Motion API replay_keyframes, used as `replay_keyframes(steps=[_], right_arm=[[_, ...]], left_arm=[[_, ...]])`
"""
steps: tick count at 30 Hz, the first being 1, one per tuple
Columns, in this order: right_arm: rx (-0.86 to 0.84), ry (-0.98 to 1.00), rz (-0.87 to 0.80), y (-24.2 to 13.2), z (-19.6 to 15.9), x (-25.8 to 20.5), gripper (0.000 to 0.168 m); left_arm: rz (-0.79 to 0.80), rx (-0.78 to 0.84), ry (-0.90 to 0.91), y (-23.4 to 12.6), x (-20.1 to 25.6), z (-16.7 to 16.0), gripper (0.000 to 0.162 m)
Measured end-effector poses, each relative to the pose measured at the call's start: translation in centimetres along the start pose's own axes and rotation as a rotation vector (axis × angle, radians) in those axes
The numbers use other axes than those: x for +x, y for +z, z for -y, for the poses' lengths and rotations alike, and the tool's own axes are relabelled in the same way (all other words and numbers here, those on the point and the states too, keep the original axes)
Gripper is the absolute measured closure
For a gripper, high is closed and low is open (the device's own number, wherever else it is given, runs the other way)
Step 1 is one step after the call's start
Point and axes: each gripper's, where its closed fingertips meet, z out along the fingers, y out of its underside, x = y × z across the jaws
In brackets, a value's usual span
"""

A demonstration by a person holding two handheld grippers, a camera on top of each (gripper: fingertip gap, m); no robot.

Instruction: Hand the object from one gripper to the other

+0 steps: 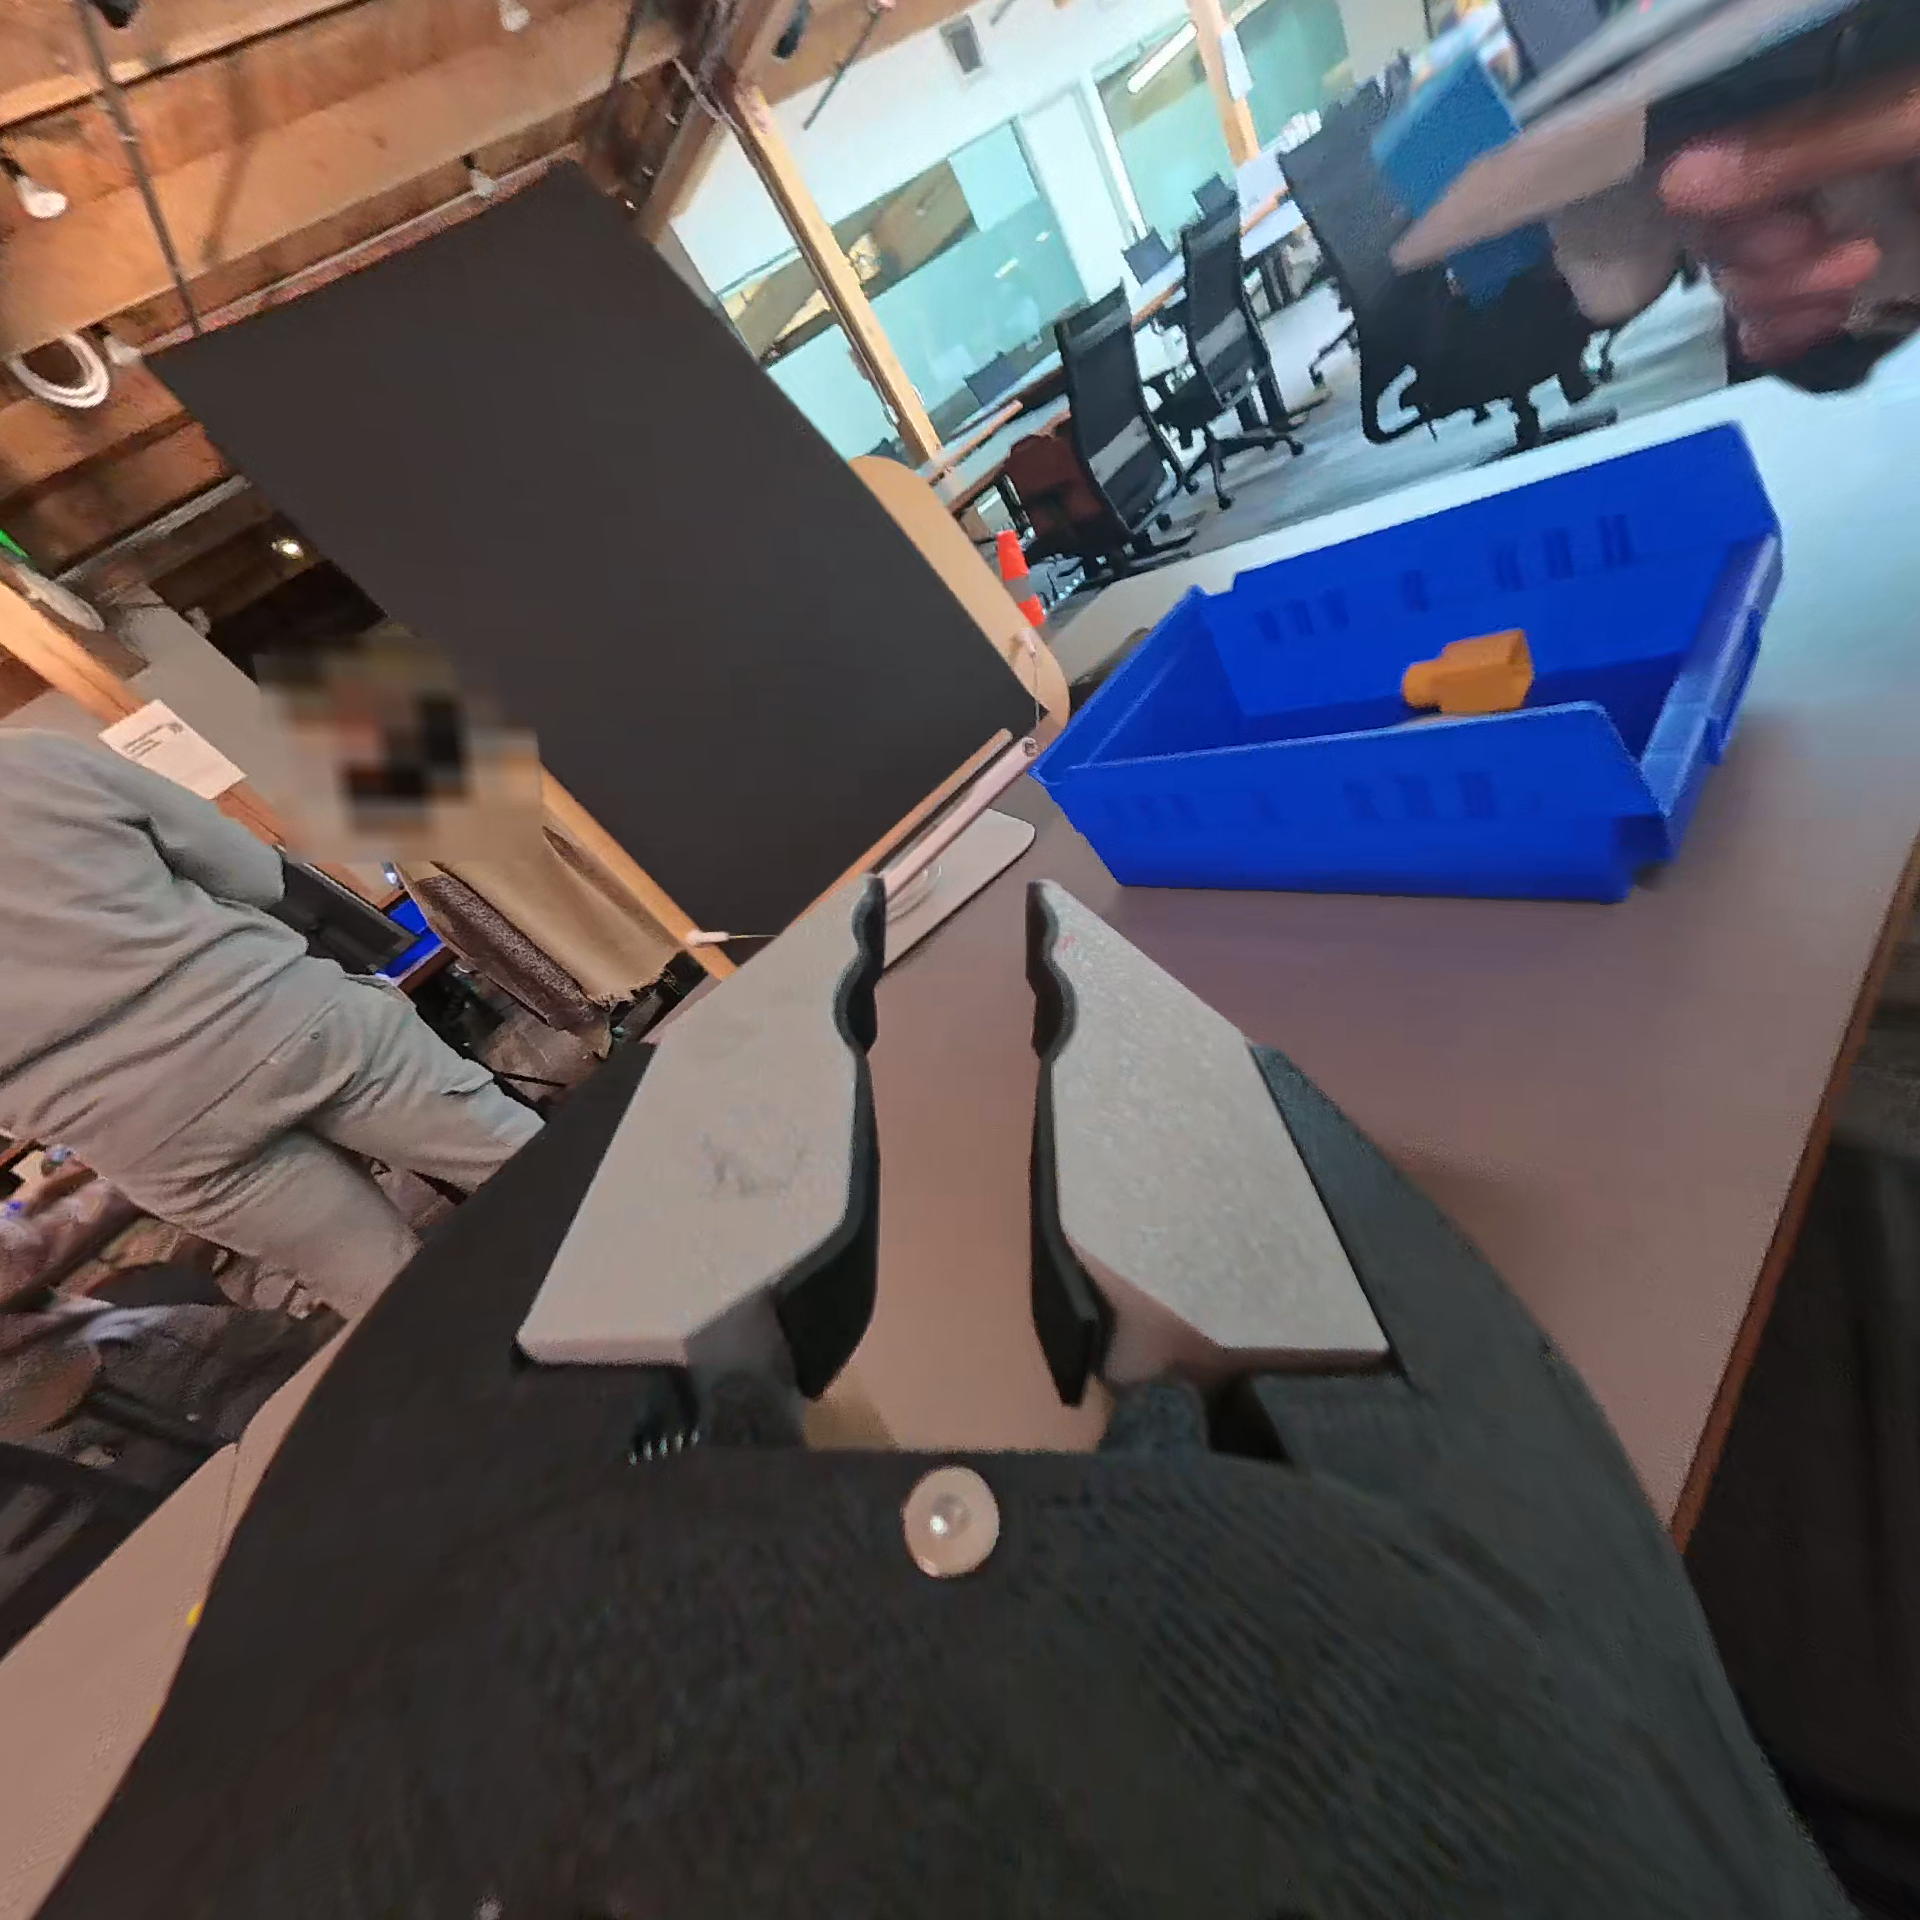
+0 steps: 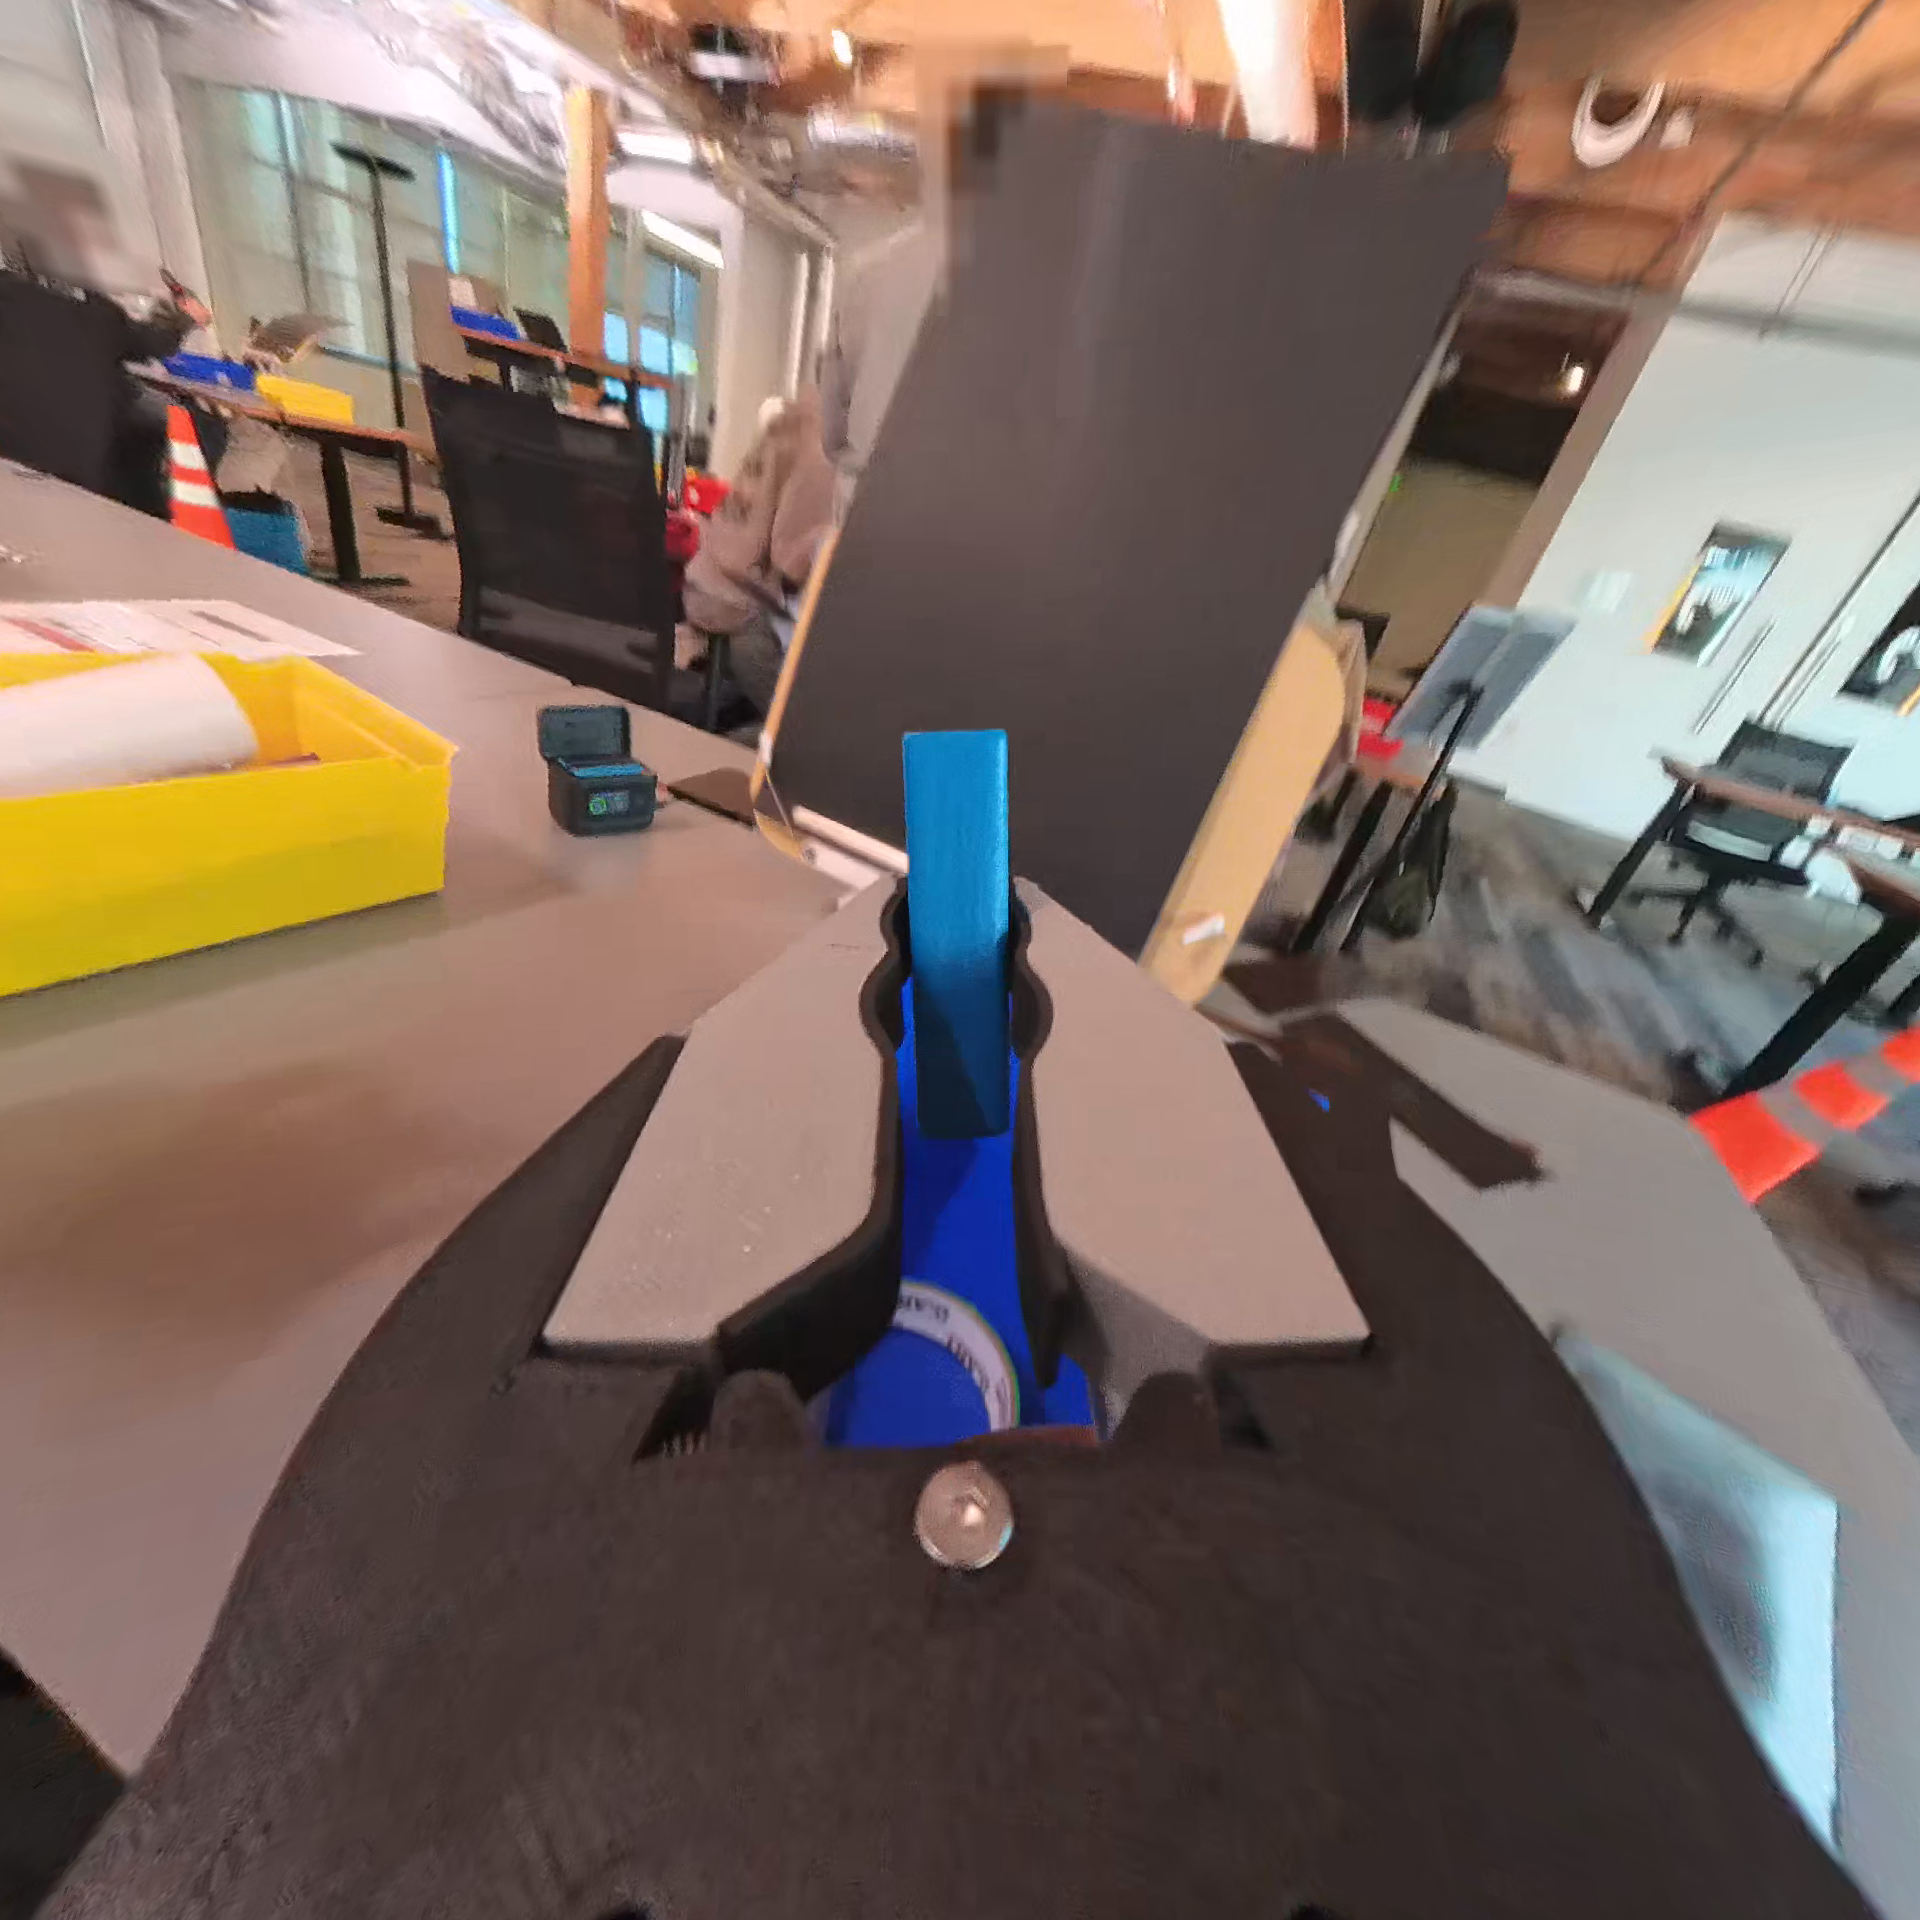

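A roll of blue tape (image 2: 956,810) stands edge-on between the fingers of my right gripper (image 2: 956,914), which is shut on it. Its upper edge sticks out past the fingertips. My left gripper (image 1: 956,914) is open and empty, low over the grey table (image 1: 1351,1091). In the left wrist view, the right gripper (image 1: 1465,197) shows blurred at the top right, held by a hand (image 1: 1787,229), with the blue tape (image 1: 1444,135) in it, high above the table and well apart from my left gripper.
A blue bin (image 1: 1351,842) holding an orange piece (image 1: 1470,675) sits on the table ahead right of the left gripper. A black board (image 1: 582,540) stands on a stand behind. A yellow bin (image 2: 208,831) and a small black case (image 2: 597,769) lie to the left. A person (image 1: 156,987) stands at the left. The left gripper's tips are roughly 30 cm from the right gripper's.
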Motion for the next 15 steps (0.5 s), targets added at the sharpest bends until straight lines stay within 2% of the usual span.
replay_keyframes(steps=[3,7,10,11,14,15], right_arm=[[-0.154,0.027,-0.042,0.7,-3.8,1.8,0.154],[-0.427,0.054,-0.048,2.5,-11.0,2.7,0.152],[-0.575,0.018,-0.129,2.8,-14.4,4.1,0.127],[-0.572,-0.005,-0.167,2.8,-14.0,4.6,0.122],[-0.362,0.029,-0.145,2.9,-9.3,3.5,0.134],[-0.297,0.063,-0.112,2.8,-7.9,2.8,0.134]], left_arm=[[0.025,0.037,-0.058,-0.6,-1.4,0.3,0.138],[0.046,0.034,-0.046,-0.8,-2.1,0.1,0.138],[0.057,0.022,-0.030,-1.0,-2.5,-0.2,0.137],[0.068,0.010,-0.020,-1.1,-2.9,-0.5,0.137],[0.189,-0.091,0.000,-1.7,-6.4,-3.2,0.136],[0.221,-0.145,-0.014,-1.9,-7.6,-4.8,0.131]])
